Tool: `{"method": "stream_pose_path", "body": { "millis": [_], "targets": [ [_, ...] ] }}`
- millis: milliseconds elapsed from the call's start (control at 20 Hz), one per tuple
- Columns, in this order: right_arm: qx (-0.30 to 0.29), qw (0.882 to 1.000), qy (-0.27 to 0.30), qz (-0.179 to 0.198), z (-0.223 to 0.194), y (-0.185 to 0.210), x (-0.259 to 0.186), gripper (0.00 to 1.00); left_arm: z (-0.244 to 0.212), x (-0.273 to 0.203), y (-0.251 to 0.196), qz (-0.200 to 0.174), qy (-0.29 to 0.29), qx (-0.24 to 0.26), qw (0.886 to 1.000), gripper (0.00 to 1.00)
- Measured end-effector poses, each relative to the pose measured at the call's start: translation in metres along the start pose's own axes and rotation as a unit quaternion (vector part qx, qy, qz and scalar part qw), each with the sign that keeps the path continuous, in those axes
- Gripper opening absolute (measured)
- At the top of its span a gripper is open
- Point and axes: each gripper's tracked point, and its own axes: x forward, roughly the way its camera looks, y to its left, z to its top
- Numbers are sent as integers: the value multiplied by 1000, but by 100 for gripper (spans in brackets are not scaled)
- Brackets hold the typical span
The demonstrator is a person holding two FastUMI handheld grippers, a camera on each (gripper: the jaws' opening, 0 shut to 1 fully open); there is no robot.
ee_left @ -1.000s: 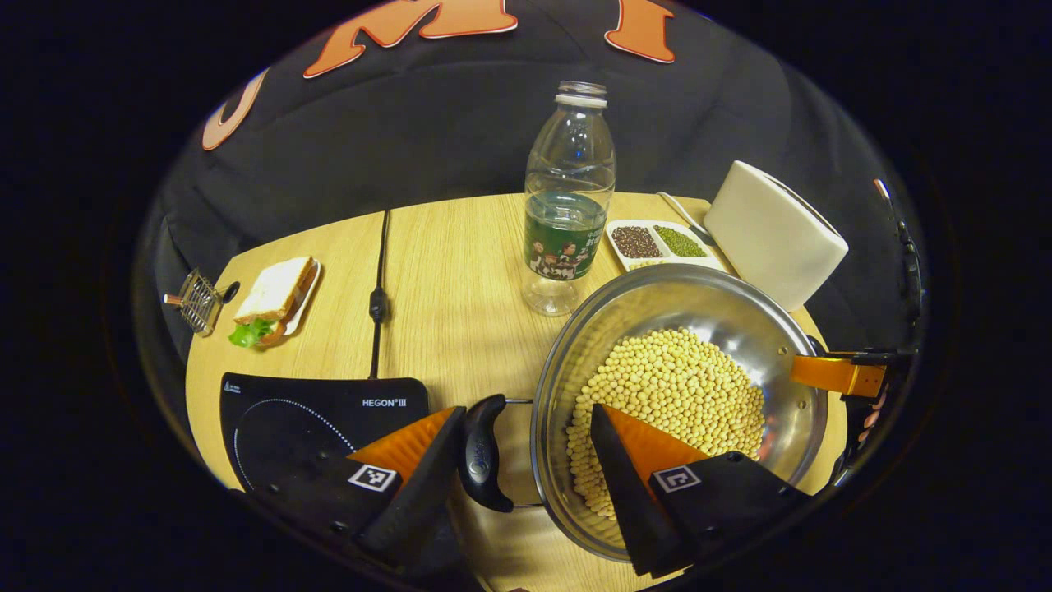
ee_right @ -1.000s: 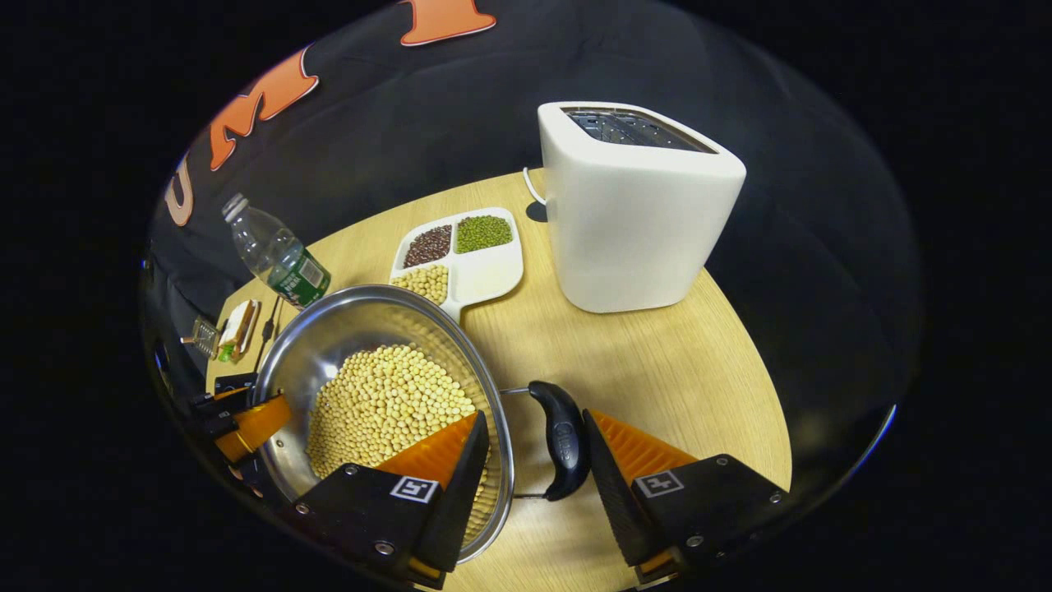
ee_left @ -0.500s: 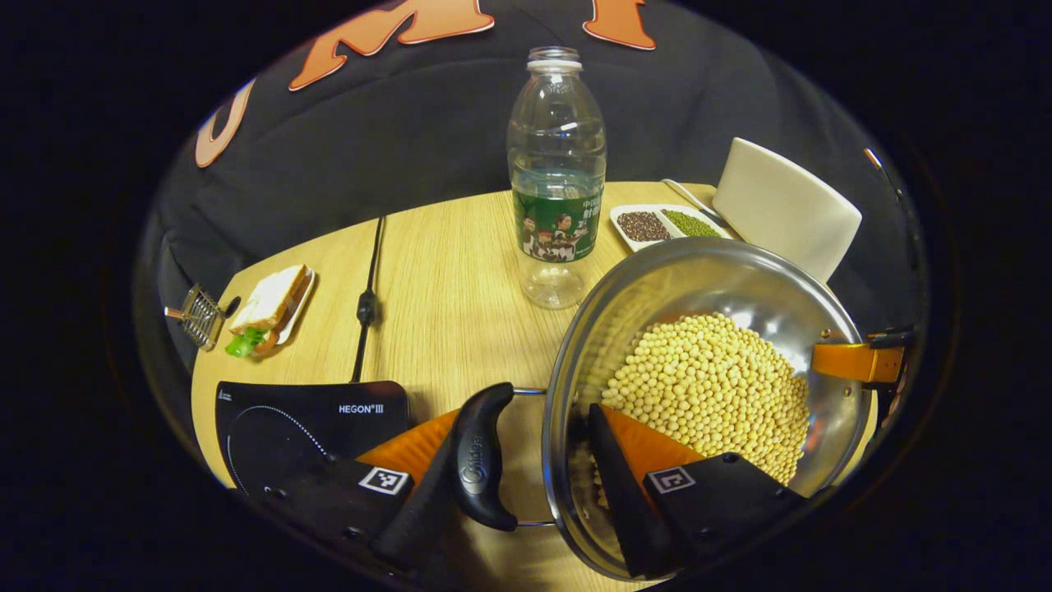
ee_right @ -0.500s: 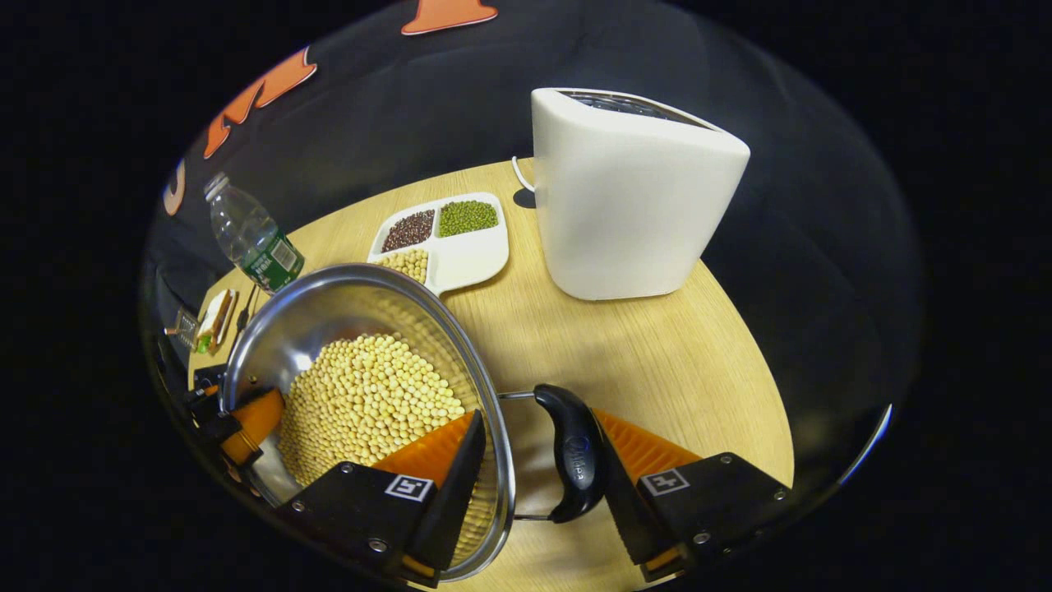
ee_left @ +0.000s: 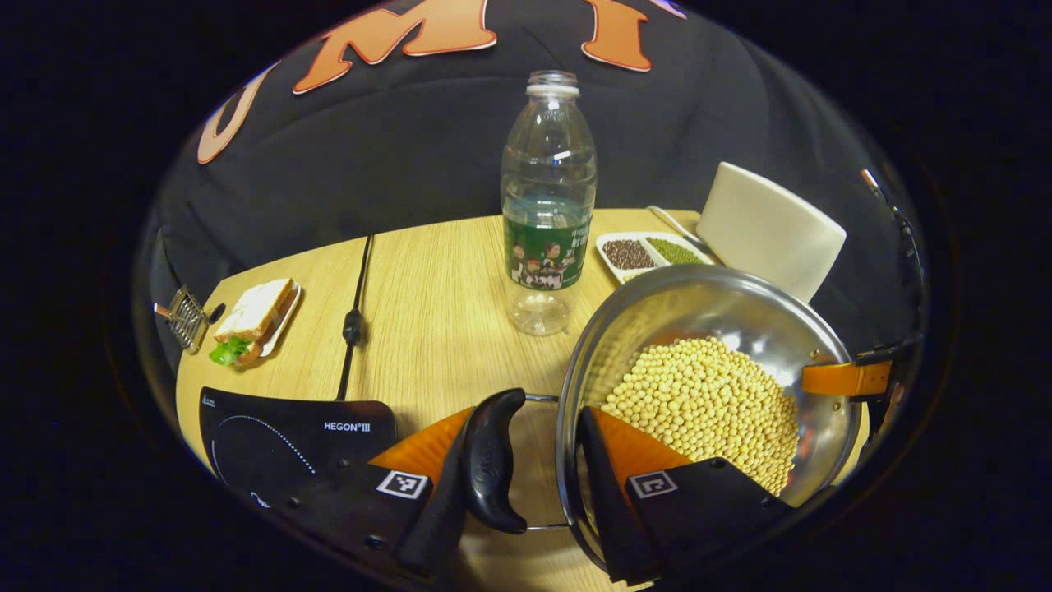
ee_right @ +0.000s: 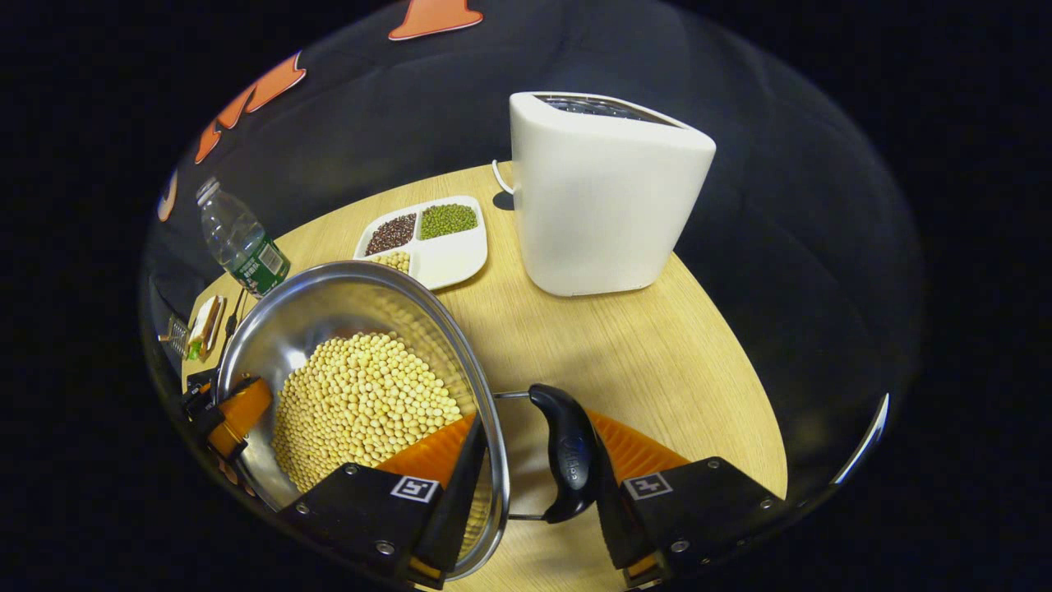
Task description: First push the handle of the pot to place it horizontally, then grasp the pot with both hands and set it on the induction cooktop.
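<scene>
The pot [ee_left: 744,308] is shiny silver steel, heaped with pale yellow soybeans [ee_left: 707,403], and its handles [ee_left: 491,460] are glossy black. The surface [ee_left: 444,296] is light wood with a fine straight grain. The induction cooktop [ee_left: 283,432] is black with a dotted white ring. The bottle [ee_left: 548,193] is clear with a dark green label. The toaster [ee_right: 604,197] is plain white. The white tray [ee_right: 452,256] holds dark brown, green and yellow grains.

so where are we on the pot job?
Done: both handles lie level. In hand: the left gripper and right gripper each clamp a handle against the rim of the pot of soybeans. Left: setting it on the induction cooktop, which lies bare to the left.
</scene>
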Motion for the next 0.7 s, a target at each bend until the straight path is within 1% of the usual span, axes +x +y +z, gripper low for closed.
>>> {"method": "stream_pose_path", "body": {
  "millis": [50, 100, 150, 200, 250, 450, 500, 550, 600, 700],
  "targets": [
    [1, 1000, -2, -2, 0, -4, -5, 66, 2, -4, 0, -1, -3, -3, 1000, 76],
    [0, 1000, -8, -3, 3, -6, -10, 64, 4, -7, 1, 1, -6, 0, 1000, 74],
    [1, 1000, -11, -3, 4, -9, -15, 64, 8, -9, 4, 4, -13, 4, 1000, 75],
    [4, 1000, -15, -1, 5, -9, -20, 60, 13, -14, 6, 8, -23, 7, 1000, 75],
    [4, 1000, -19, -1, 7, -13, -27, 63, 18, -20, 9, 10, -29, 10, 999, 75],
    [-4, 999, -32, -4, 11, -15, -49, 64, 29, -43, 12, 16, -40, 8, 999, 74],
    [-4, 999, -37, -2, 11, -16, -52, 64, 30, -46, 19, 18, -46, 7, 999, 74],
    [-7, 999, -42, 0, 10, -17, -55, 64, 33, -55, 23, 20, -51, 7, 998, 74],
    [-9, 999, -46, 3, 9, -18, -57, 64, 37, -64, 27, 24, -57, 7, 998, 72],
    [-12, 999, -50, 7, 8, -18, -52, 64, 42, -86, 36, 31, -63, 7, 998, 74]
  ]
}}
